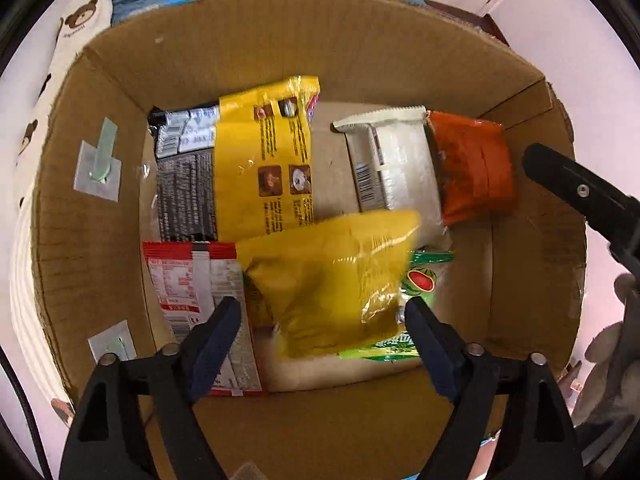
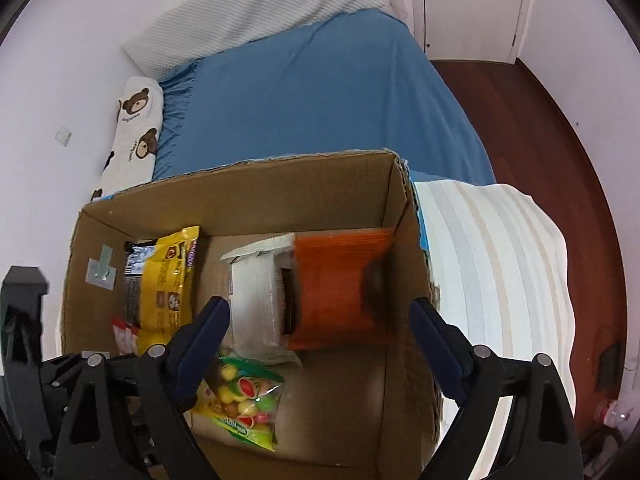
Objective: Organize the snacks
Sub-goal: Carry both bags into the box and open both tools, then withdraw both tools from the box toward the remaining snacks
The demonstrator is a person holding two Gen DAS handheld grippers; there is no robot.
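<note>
I look down into a brown cardboard box (image 1: 248, 40) of snack packets. My left gripper (image 1: 324, 334) is open above it; a small, blurred yellow packet (image 1: 332, 280) hangs loose between and below its fingers, with neither pad pressing on it. Beneath lie a big yellow bag (image 1: 264, 160), a black and silver pack (image 1: 184, 184), a white pack (image 1: 396, 168), an orange pack (image 1: 472, 168), a red and white pack (image 1: 192, 280) and a green fruit-candy bag (image 1: 422, 280). My right gripper (image 2: 320, 320) is open over the box's right side, with the blurred orange pack (image 2: 340, 288) below its gap, not gripped.
The box (image 2: 240, 168) stands on a bed with a blue sheet (image 2: 320, 92). A bear-print pillow (image 2: 136, 128) lies to its left, a striped white cloth (image 2: 492, 260) to its right. Dark wooden floor (image 2: 560, 120) runs along the bed. A gloved hand (image 1: 616, 340) shows at the right.
</note>
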